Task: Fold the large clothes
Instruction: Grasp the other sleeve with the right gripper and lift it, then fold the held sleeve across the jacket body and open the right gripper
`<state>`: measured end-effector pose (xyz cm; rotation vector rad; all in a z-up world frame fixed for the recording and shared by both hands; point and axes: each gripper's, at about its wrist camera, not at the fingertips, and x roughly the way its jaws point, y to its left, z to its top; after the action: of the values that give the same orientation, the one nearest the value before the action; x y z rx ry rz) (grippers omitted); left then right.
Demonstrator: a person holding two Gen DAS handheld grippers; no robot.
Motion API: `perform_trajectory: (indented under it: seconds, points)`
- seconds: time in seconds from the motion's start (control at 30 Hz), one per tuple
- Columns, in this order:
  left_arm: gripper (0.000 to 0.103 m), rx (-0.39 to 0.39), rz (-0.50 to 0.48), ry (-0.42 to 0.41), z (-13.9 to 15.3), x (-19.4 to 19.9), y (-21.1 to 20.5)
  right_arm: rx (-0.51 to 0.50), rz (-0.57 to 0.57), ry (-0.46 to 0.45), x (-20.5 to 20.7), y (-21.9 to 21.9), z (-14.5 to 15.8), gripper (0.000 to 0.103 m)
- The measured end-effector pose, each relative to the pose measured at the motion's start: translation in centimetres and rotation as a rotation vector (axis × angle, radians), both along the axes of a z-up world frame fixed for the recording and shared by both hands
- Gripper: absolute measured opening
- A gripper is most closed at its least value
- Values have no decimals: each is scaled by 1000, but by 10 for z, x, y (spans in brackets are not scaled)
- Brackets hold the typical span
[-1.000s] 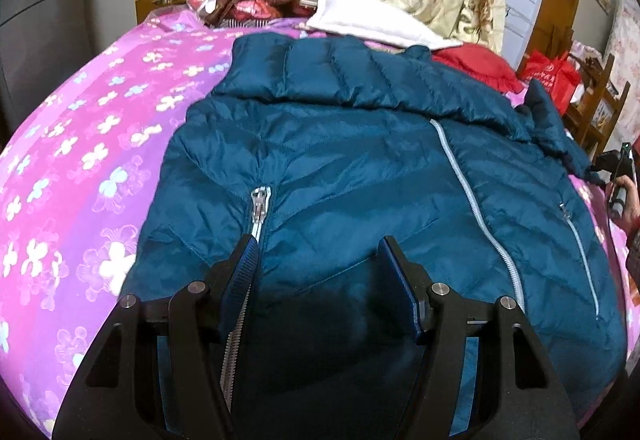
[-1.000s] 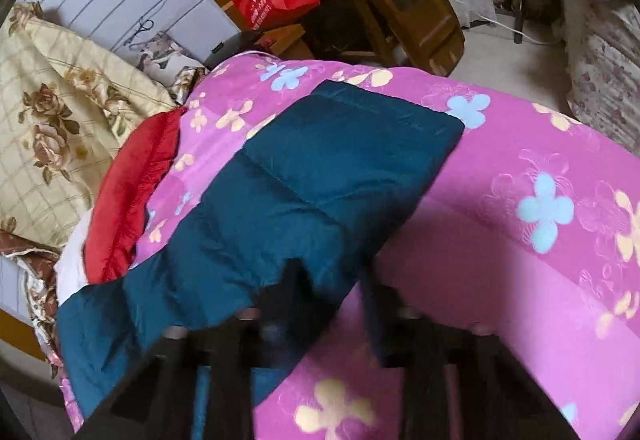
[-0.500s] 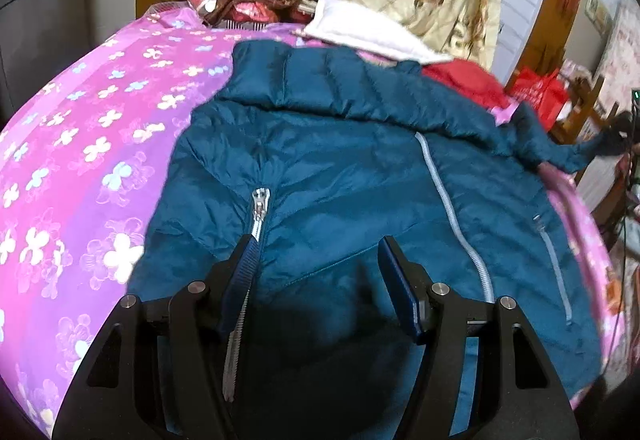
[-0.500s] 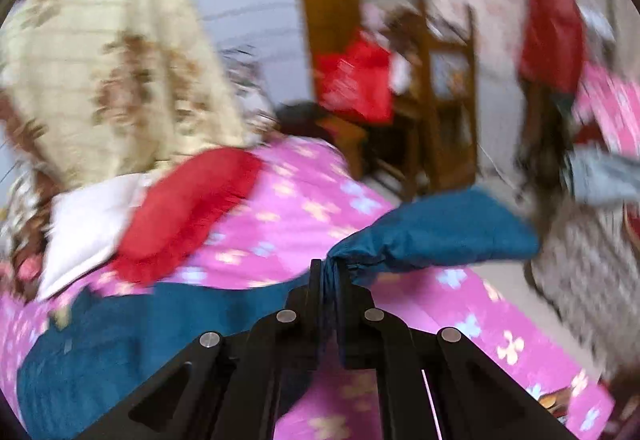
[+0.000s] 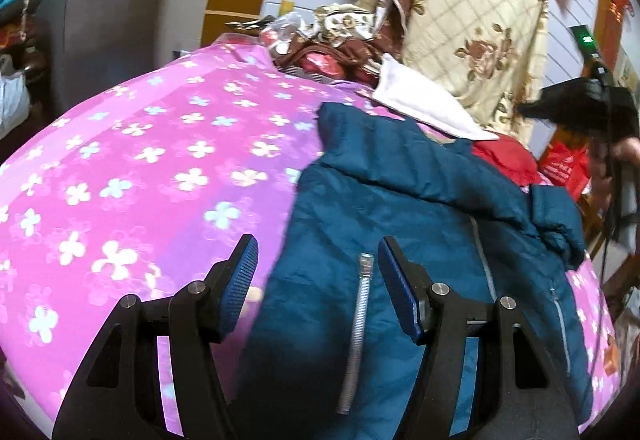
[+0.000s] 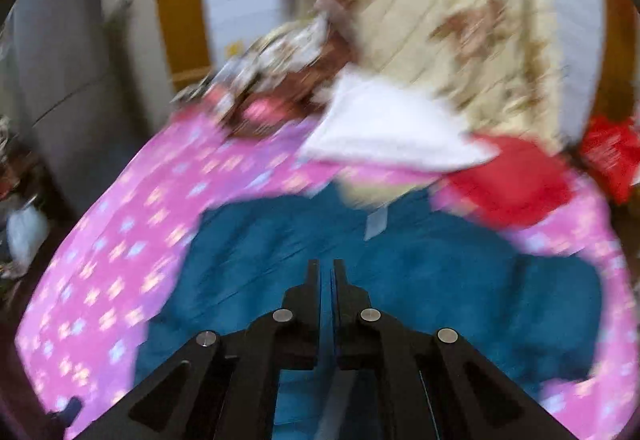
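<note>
One jacket (image 5: 400, 240) is spread on one pink quilt (image 5: 140, 180), toward its right side. The left gripper (image 5: 316, 276) is kept open above the jacket's left edge, with nothing gripped. Two zippers (image 5: 356, 340) are counted. The right gripper (image 6: 326, 272) is clenched; whether cloth is pinched cannot be told. Its view is blurred. One white pillow (image 5: 424, 108) and one red cloth (image 5: 504, 160) are partly hidden.

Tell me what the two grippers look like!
Both grippers are black, with angular arms, cut-out holes and round silver bolts. The left gripper has ribbed blue pads inside its fingers. The right gripper shows only a thin blue line between its fingers.
</note>
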<state>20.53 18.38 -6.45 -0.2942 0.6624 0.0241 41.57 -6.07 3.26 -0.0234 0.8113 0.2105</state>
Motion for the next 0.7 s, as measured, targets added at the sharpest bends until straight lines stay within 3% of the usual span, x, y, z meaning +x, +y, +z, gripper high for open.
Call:
perform_trajectory:
  seconds: [0.1, 0.17, 0.2, 0.23, 0.33, 0.47, 0.7]
  points:
    - [62, -19, 15, 18, -5, 1, 12, 46, -7, 98, 2, 8, -42, 6]
    - [62, -43, 16, 33, -7, 1, 17, 92, -69, 136, -2, -15, -60, 21]
    - [62, -54, 13, 38, -8, 1, 19, 122, -117, 148, -5, -36, -67, 38]
    - [62, -61, 12, 42, -8, 2, 19, 135, -159, 147, -13, -55, -70, 47]
    - [62, -76, 1, 61, -10, 3, 15, 71, -282, 87, -38, -117, -68, 47]
    - [62, -76, -8, 74, -14, 6, 5, -115, -367, 75, -60, -191, -68, 47]
    - [62, -26, -20, 87, -18, 13, -16, -287, -337, 78, -37, -226, -84, 47]
